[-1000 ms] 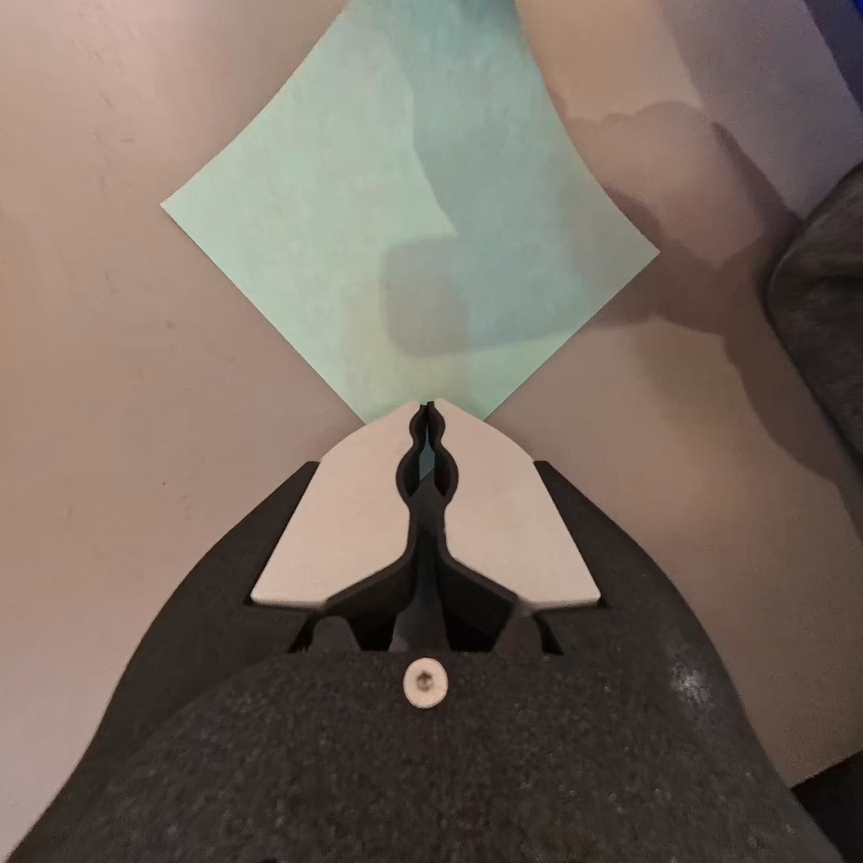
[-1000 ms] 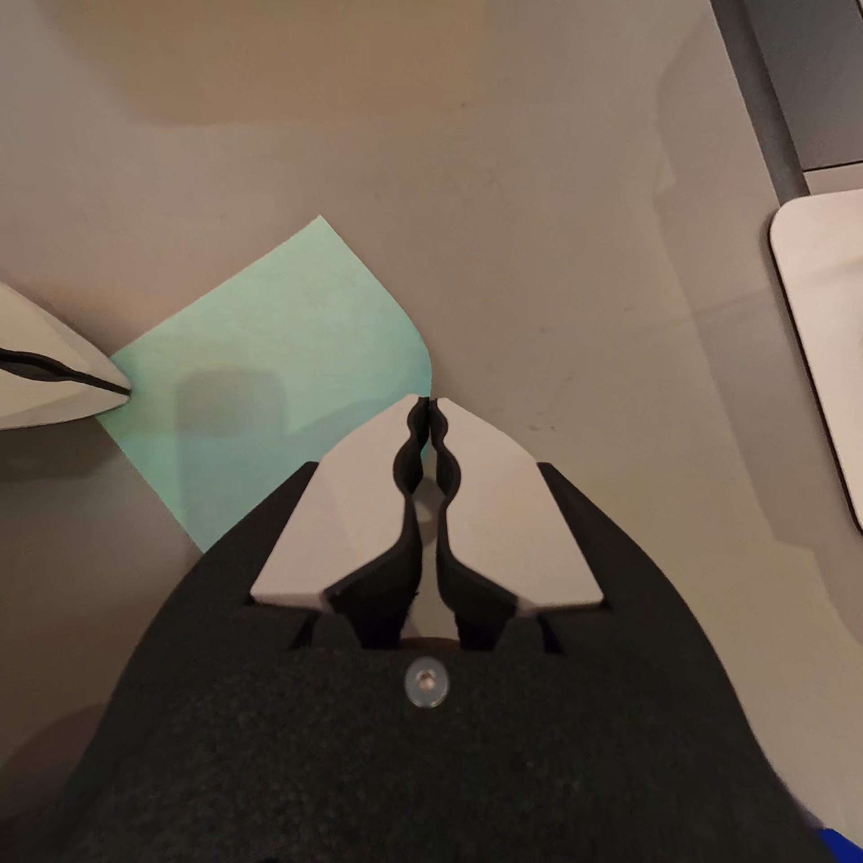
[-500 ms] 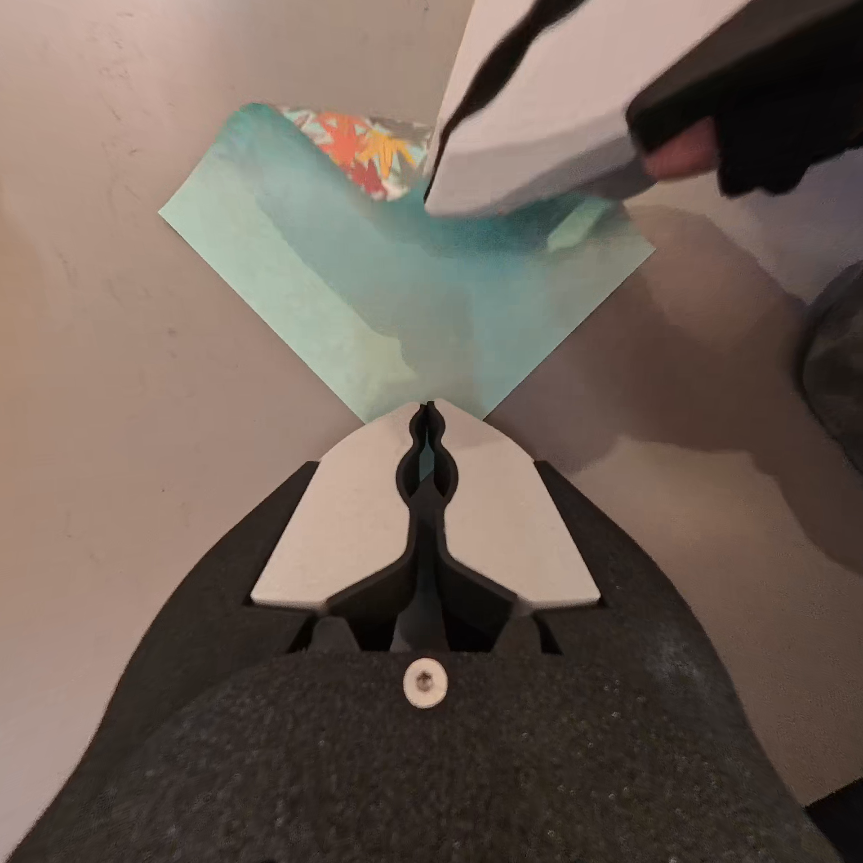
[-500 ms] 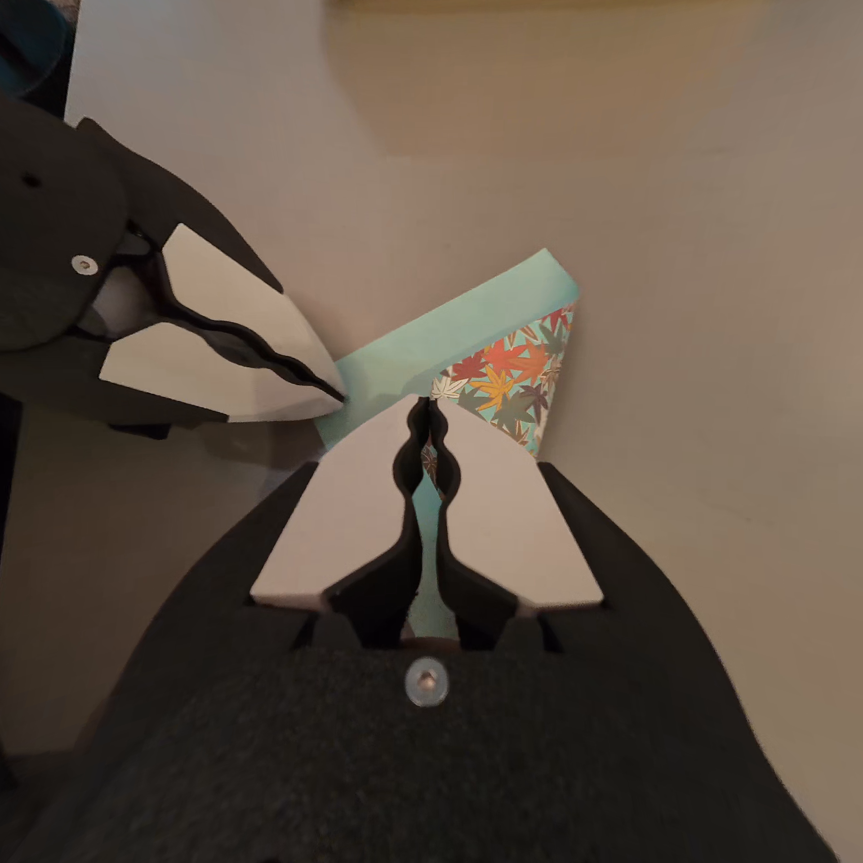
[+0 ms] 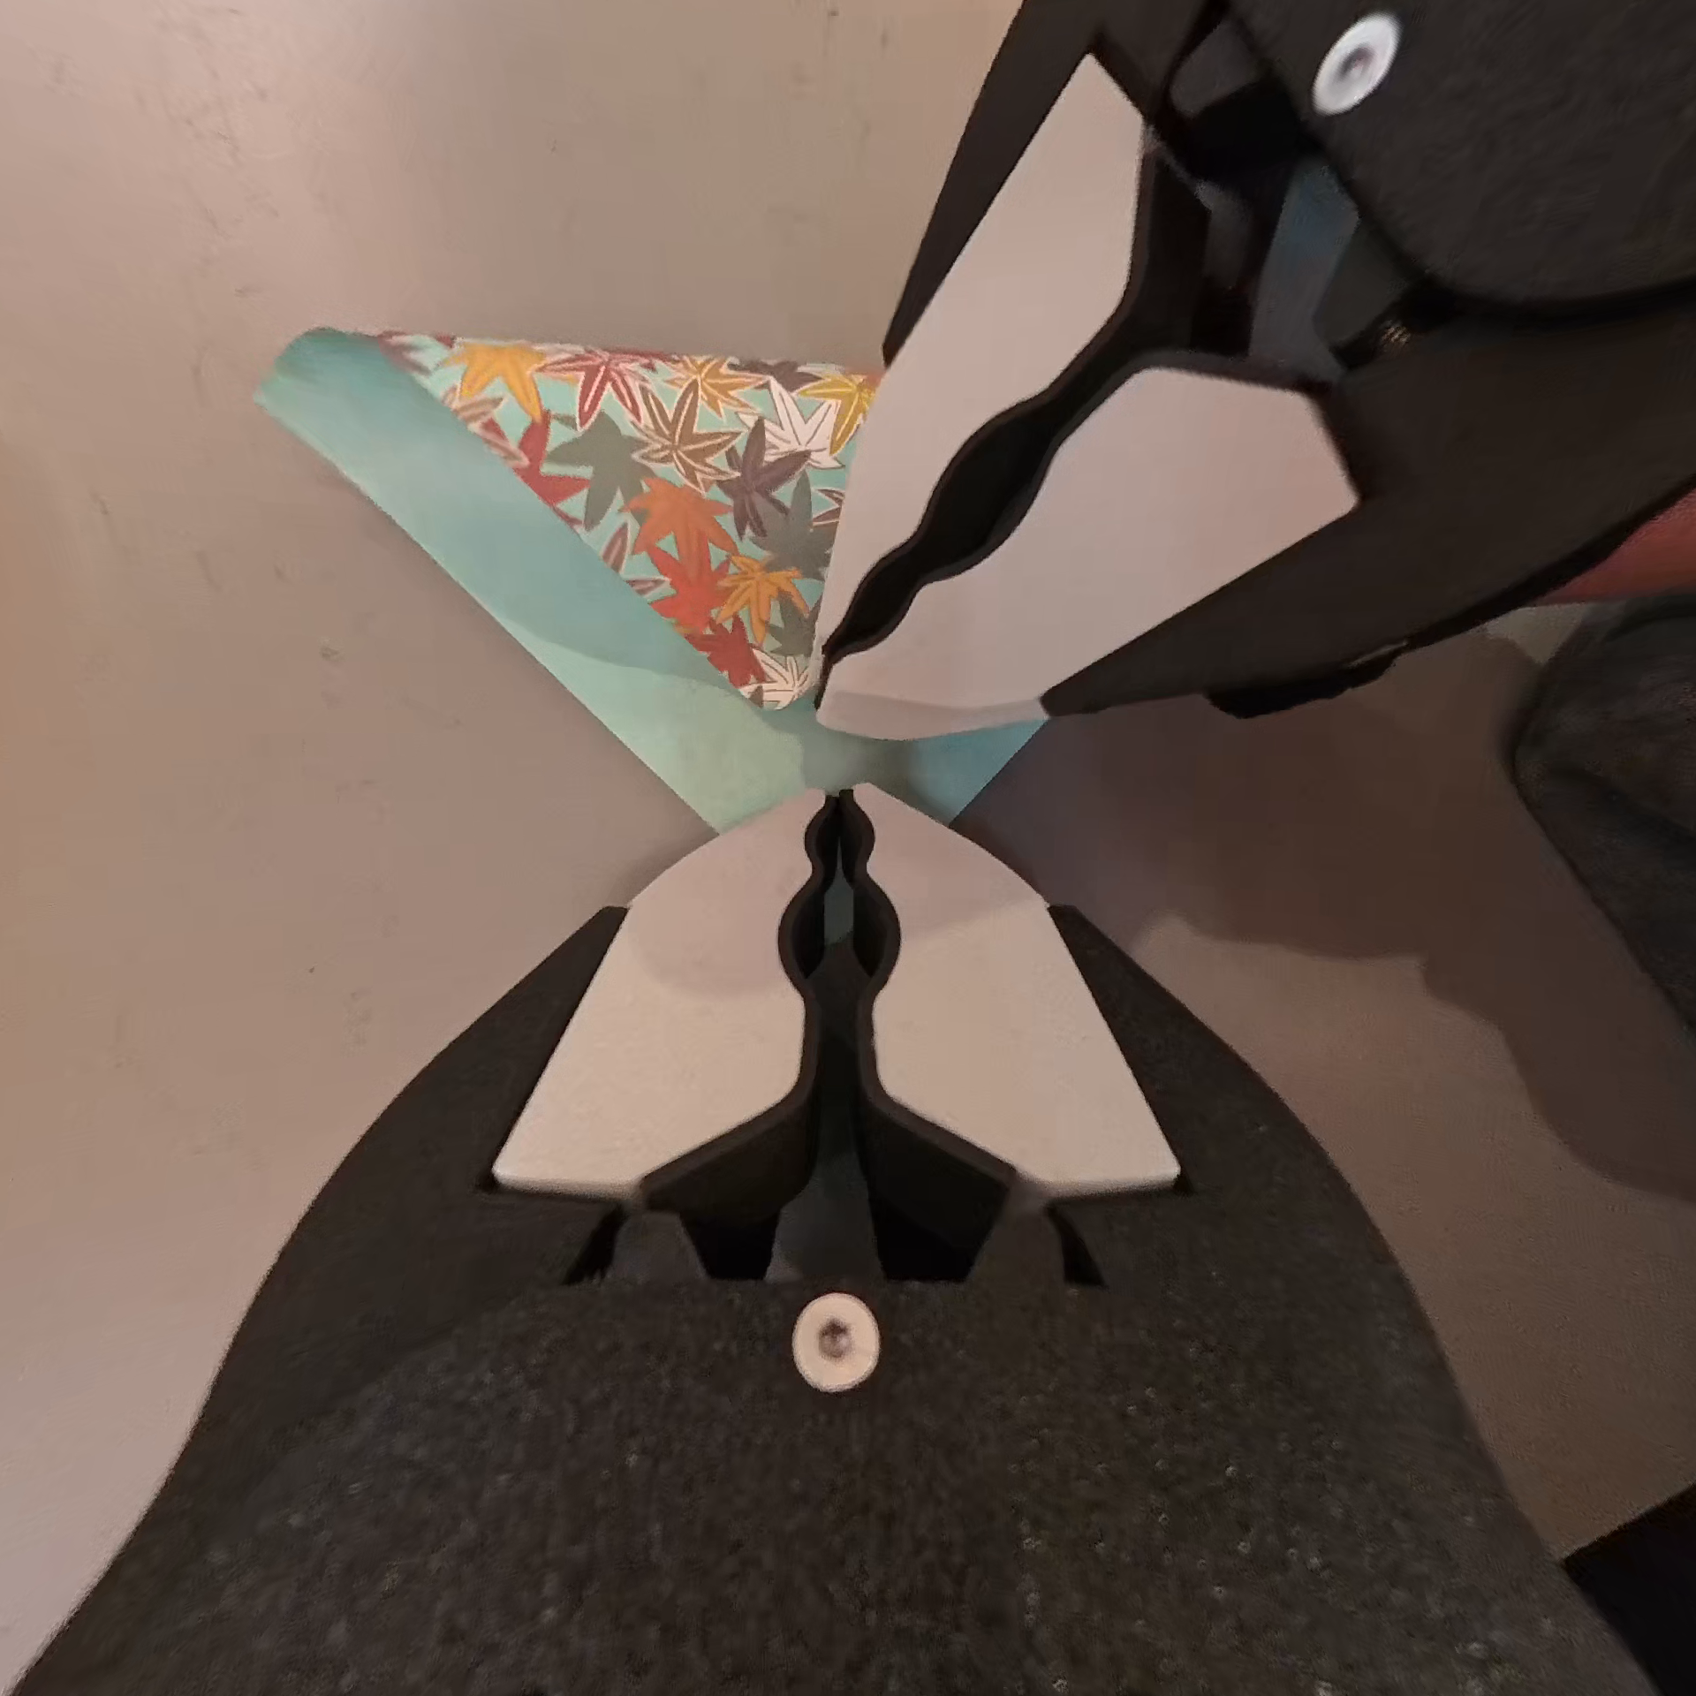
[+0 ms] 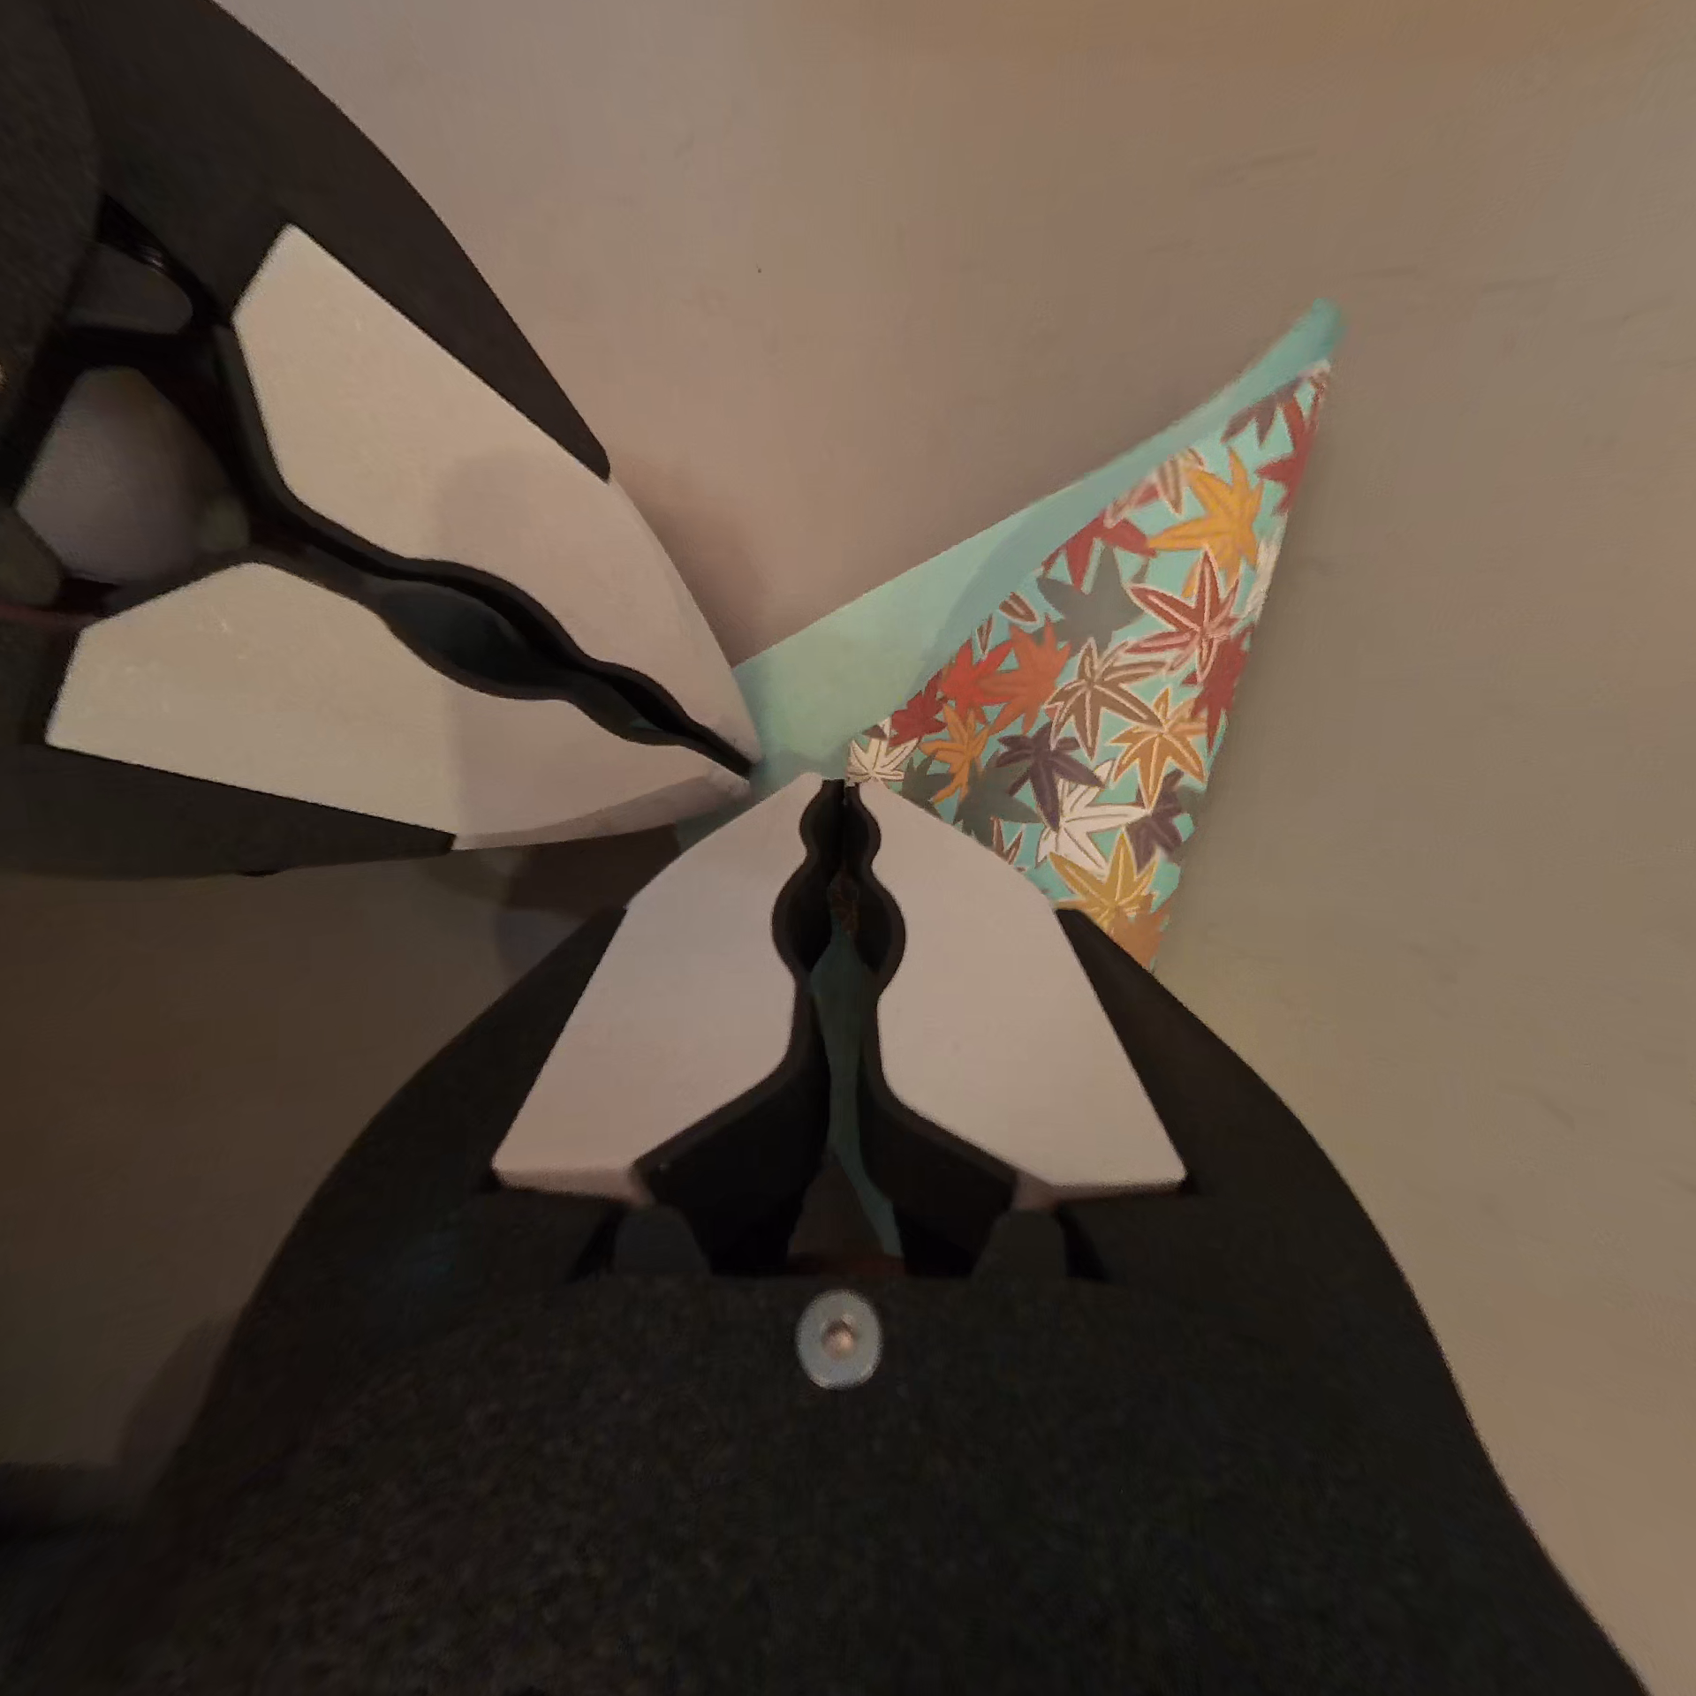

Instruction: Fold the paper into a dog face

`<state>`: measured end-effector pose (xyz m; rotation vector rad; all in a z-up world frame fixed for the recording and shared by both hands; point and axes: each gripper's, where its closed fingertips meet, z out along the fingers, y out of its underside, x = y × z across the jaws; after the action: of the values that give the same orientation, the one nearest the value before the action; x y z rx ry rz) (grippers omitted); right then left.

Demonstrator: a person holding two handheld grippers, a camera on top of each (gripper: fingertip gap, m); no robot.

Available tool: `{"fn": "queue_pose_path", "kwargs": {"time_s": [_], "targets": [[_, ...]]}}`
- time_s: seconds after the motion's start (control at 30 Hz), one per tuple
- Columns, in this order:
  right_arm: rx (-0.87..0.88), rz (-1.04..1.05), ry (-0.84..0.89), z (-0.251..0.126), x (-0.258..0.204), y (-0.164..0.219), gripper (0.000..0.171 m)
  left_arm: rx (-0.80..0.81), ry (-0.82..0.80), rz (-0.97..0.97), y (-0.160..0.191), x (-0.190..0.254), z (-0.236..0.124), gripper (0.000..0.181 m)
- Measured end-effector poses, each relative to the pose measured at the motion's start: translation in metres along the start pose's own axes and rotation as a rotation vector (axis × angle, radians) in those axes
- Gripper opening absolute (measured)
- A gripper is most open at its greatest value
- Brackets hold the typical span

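Beige, faintly scuffed tabletop (image 5: 275,918) fills the background in both wrist views, with deep shadow falling across its side nearest the person

On it lies the paper (image 5: 587,587), mint green on its plain side and printed with red, orange, white and grey maple leaves on the other. It is doubled over loosely, so the patterned face shows as a triangle lying over the plain layer, and the bend along the top looks rounded rather than creased flat

2 grippers meet at 1 spot on the sheet. Seen from its own camera, the left gripper (image 5: 841,797) has its pale fingers (image 5: 707,991) pressed together at the tips on the paper's near corner, a sliver of green visible between them further back. The right gripper (image 6: 842,787) is likewise pinched closed on the corner it carries, with a strip of green paper running down between its fingers (image 6: 991,1009). In the left wrist view its tips sit just beside the left gripper's, touching the green layer there

A dark grey fabric object (image 5: 1615,826) sits at the right edge of the left wrist view
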<state>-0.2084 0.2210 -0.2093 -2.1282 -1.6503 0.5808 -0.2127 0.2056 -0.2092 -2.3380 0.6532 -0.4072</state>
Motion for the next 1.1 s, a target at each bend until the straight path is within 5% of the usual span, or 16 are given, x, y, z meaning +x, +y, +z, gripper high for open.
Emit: {"fn": "queue_pose_path", "kwargs": {"time_s": [0.17, 0.83, 1.1], "targets": [[-0.005, -0.003, 0.006, 0.0, 0.001, 0.0, 0.0, -0.028, 0.102, -0.037, 0.007, 0.007, -0.01, 0.008], [-0.017, -0.017, -0.055, 0.002, -0.016, 0.0, 0.0, -0.006, 0.017, 0.066, 0.008, 0.001, -0.006, 0.0], [-0.023, -0.03, -0.035, 0.002, -0.018, 0.0, 0.0, 0.017, 0.111, 0.043, 0.002, 0.004, -0.017, 0.0]]}}
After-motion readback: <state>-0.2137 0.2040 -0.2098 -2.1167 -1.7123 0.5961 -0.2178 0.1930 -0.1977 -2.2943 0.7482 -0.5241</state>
